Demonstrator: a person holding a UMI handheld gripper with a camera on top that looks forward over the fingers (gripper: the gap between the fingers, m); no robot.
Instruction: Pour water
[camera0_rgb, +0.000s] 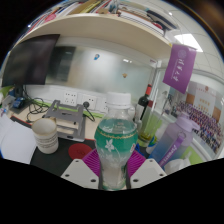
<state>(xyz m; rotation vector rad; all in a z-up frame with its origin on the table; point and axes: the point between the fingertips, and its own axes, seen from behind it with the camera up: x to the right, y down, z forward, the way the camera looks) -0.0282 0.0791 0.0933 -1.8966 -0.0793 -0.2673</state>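
I judge this the carrying step before the pour: next I need a receiving vessel, perhaps the stack of paper cups (45, 135) on the counter (20, 140) beyond my left finger, then a slow tilt. The water bottle (117, 140), upright, white cap apparently on, stands between my fingers. My hand-held gripper (115, 165) is closed partway, both pink pads (92, 160) pressing its sides.

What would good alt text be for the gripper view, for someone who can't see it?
A clear plastic water bottle with a white cap and green-tinted water stands upright between the gripper fingers, whose pink pads press its sides. Behind it lie a red cap, stacked paper cups and a cluttered desk.
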